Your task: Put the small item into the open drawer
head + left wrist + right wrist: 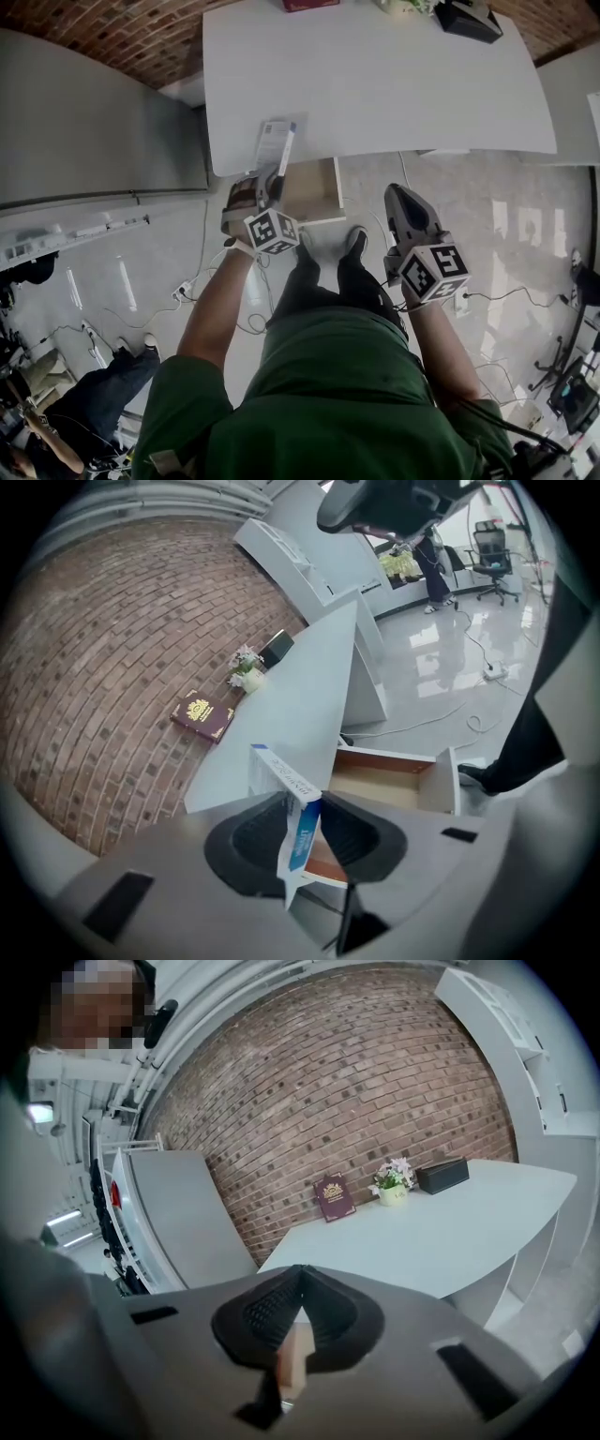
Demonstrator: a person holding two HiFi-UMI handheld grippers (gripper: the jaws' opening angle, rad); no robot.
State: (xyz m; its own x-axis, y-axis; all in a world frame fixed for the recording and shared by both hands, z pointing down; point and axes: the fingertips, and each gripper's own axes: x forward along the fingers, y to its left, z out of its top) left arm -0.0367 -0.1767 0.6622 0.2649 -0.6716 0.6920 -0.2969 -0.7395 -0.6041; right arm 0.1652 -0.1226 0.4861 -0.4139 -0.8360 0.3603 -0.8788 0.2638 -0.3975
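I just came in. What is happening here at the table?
A person holds a gripper in each hand. The left gripper is closed on a small white and blue box at the edge of the white table. Below that edge a wooden drawer stands open, and the box is not in it yet. The right gripper is shut, holds nothing, and is off to the side of the drawer.

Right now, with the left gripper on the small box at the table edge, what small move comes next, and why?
Probably lift the small white-and-blue cardboard box off the white table and carry it toward the open wooden drawer: the left gripper has its jaws closed on it, and the drawer stands just below the table edge.
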